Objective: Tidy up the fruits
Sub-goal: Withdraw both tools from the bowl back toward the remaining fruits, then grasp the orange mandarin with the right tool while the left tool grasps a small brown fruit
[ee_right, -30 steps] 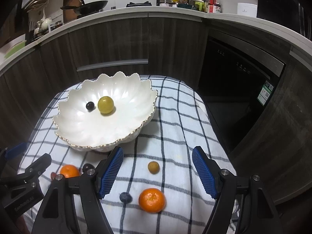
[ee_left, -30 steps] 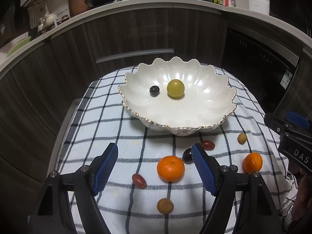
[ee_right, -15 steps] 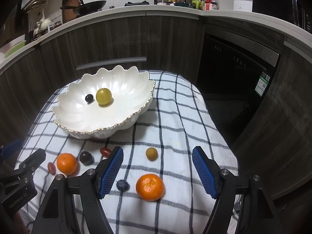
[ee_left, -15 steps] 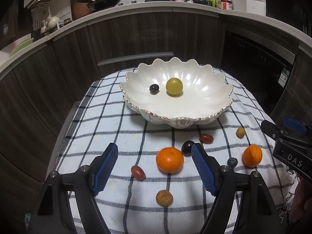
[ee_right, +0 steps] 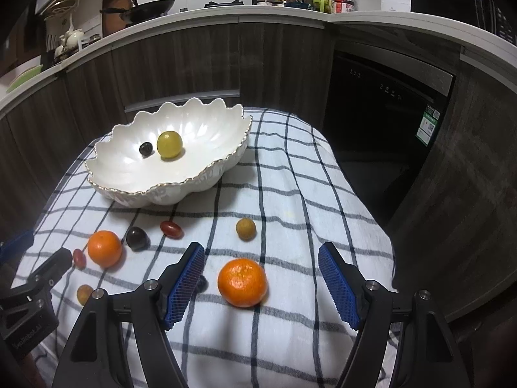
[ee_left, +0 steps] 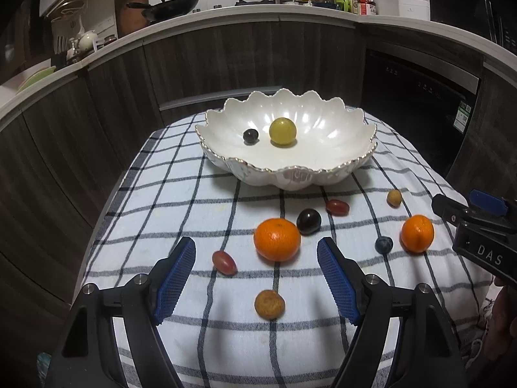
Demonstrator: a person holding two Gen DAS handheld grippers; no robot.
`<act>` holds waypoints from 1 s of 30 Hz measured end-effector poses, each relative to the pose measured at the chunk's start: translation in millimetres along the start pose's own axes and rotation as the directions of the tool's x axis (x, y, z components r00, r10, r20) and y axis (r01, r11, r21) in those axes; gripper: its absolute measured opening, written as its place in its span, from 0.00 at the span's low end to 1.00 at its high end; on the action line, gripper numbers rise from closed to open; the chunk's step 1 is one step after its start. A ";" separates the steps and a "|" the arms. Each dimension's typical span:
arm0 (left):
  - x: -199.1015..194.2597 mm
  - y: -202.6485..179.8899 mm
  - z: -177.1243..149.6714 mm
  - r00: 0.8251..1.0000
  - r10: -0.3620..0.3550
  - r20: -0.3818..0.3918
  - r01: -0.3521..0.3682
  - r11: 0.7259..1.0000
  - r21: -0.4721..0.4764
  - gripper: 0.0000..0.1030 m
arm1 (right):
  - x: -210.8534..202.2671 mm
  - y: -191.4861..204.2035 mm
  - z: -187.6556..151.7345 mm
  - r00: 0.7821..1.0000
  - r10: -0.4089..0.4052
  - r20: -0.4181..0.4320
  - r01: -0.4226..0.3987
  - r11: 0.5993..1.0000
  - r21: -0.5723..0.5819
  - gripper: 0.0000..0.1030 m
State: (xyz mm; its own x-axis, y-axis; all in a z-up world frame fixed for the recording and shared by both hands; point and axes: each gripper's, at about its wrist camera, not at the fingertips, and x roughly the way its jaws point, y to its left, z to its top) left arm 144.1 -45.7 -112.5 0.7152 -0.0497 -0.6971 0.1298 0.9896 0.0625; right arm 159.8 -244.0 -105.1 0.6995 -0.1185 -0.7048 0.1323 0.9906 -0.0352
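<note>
A white scalloped bowl [ee_left: 336, 168] [ee_right: 200, 181] stands on the checked cloth and holds a yellow-green grape [ee_left: 282, 131] and a small dark berry [ee_left: 250, 135]. Loose fruit lies in front of it: an orange [ee_left: 277, 239], a dark plum [ee_left: 308, 221], red grapes [ee_left: 337, 207] [ee_left: 224, 262], brown longans [ee_left: 269, 304] [ee_left: 394, 198], a blueberry [ee_left: 384, 244] and a second orange [ee_left: 417, 233] [ee_right: 242, 282]. My left gripper [ee_left: 256, 278] is open above the near fruit. My right gripper [ee_right: 261, 283] is open with the second orange between its fingers, apart from them.
The checked cloth [ee_left: 181, 200] covers a small table whose edges drop off left and right. Dark cabinets [ee_left: 97, 103] and a black oven [ee_right: 384, 103] stand behind. The counter holds a wok [ee_left: 174, 3] and bottles [ee_left: 352, 0].
Both grippers have drawn back and lowered a little: the bowl looks farther and more loose fruit shows. The right gripper now frames the second orange. No fruit has moved.
</note>
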 end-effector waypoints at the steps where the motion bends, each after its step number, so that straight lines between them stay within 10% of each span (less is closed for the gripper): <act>1: 0.3 0.0 -1.5 1.000 -0.001 -0.001 0.001 1.000 -0.001 0.75 | -0.5 0.0 -1.2 1.000 0.000 0.002 0.000 1.000 0.000 0.72; 30: 24.1 -1.5 -25.0 0.997 -0.018 -0.079 0.018 1.000 0.002 0.68 | 27.7 5.5 -18.4 0.998 -0.013 -0.063 0.011 1.000 -0.018 0.72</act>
State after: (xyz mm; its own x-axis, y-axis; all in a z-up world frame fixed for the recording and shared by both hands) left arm 143.9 -45.0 -147.2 0.6565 -0.0564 -0.7522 0.1439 0.9883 0.0514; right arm 166.9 -240.6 -137.9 0.6519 -0.1264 -0.7477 0.1278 0.9902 -0.0559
